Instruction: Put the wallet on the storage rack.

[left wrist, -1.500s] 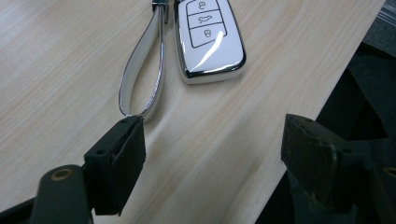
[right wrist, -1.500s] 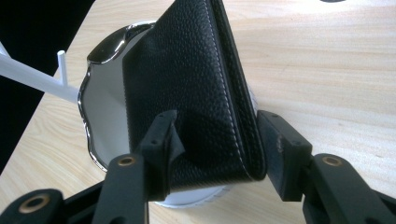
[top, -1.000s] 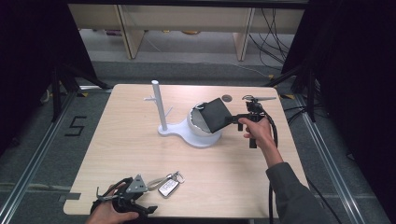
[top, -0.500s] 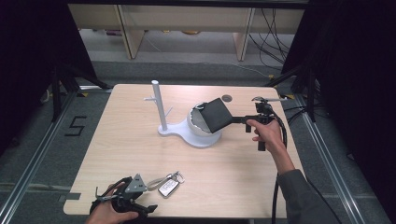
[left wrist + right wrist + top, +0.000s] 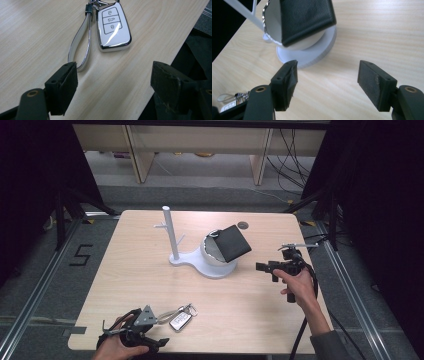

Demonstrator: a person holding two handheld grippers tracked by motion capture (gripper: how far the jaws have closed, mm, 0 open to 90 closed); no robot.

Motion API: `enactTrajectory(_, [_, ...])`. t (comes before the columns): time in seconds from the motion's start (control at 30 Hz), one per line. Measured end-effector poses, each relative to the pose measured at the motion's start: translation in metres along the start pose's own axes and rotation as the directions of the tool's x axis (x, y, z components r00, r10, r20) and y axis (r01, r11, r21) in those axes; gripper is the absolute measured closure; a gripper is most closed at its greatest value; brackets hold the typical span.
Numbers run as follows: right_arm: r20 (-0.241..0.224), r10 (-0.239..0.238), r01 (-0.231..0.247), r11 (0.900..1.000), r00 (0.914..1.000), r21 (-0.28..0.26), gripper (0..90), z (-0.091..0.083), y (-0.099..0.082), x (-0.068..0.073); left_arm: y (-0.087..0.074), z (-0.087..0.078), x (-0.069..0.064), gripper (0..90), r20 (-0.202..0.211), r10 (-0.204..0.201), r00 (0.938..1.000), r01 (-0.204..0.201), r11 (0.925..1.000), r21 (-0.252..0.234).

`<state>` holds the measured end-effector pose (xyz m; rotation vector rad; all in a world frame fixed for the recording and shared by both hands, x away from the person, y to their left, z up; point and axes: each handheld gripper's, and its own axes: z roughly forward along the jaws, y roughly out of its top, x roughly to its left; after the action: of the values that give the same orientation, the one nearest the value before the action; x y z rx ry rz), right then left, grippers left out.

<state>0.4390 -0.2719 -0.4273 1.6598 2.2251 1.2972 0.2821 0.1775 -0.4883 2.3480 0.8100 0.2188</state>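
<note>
Since the earlier frames, my right gripper [image 5: 263, 267] has drawn back from the black leather wallet [image 5: 233, 243] toward the table's right edge, and its jaws have just been opening with nothing between them. The wallet has stayed where it was, propped tilted in the white round cup of the key stand [image 5: 216, 261].

High view: the wallet leans on the cup's rim, well apart from my right gripper. My right hand [image 5: 299, 286] holds that gripper level, pointing at the stand. The stand's white upright post [image 5: 170, 234] rises at the cup's left. My left gripper [image 5: 134, 326] sits at the near left edge of the pale wooden table [image 5: 250, 315], partly cut off by the frame, and its jaw state is hard to read here. Just beside it lies the white car key fob with silver trim [image 5: 179, 320].

Left gripper view: my jaws stand wide, empty. The fob [image 5: 113, 27] lies face up ahead, its top ring cut off by the frame. Its white strap loop [image 5: 78, 42] runs down to my left pad [image 5: 65, 87]; whether the two touch I cannot tell. The right pad hangs past the table's edge.

Right gripper view: jaws wide, bare wood between them. The wallet [image 5: 305, 18] and the cup [image 5: 312, 50] are cut off at the top. A corner of the fob [image 5: 229, 106] is half hidden behind my left jaw.
</note>
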Motion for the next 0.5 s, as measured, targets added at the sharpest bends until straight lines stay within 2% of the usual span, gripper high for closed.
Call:
enactTrajectory(0.03, [0.012,-0.008,0.008,1.0000,0.9999,0.001,32.8,-0.002,-0.004,0.001,0.000,0.000,0.001,21.6,-0.004,0.012,0.9999,-0.012,0.9999,0.001])
enactTrajectory(0.07, [0.007,-0.009,0.009,0.9999,0.9999,0.004,32.6,-0.003,-0.008,0.003,0.000,0.000,0.000,21.6,-0.004,-0.003,1.0000,0.003,1.0000,-0.001])
enactTrajectory(0.1, [0.013,-0.028,0.028,0.9996,0.9995,-0.002,32.4,-0.004,-0.011,0.004,0.000,0.000,0.000,21.6,-0.005,0.001,1.0000,-0.001,1.0000,0.000])
enactTrajectory(0.3, [0.011,-0.057,0.057,0.9984,0.9983,0.002,32.0,-0.008,-0.036,0.010,0.002,0.001,-0.001,21.6,0.000,-0.021,0.9998,0.021,0.9998,-0.003])
enactTrajectory(0.43, [0.032,-0.071,0.070,0.9969,0.9969,0.034,31.7,-0.007,-0.052,0.013,0.004,0.001,0.000,21.5,-0.004,-0.004,1.0000,0.004,1.0000,-0.002])
enactTrajectory(0.5, [0.016,-0.082,0.081,0.9960,0.9965,0.038,31.6,-0.006,-0.059,0.015,0.005,0.001,-0.001,21.4,-0.003,-0.009,1.0000,0.009,1.0000,0.000])
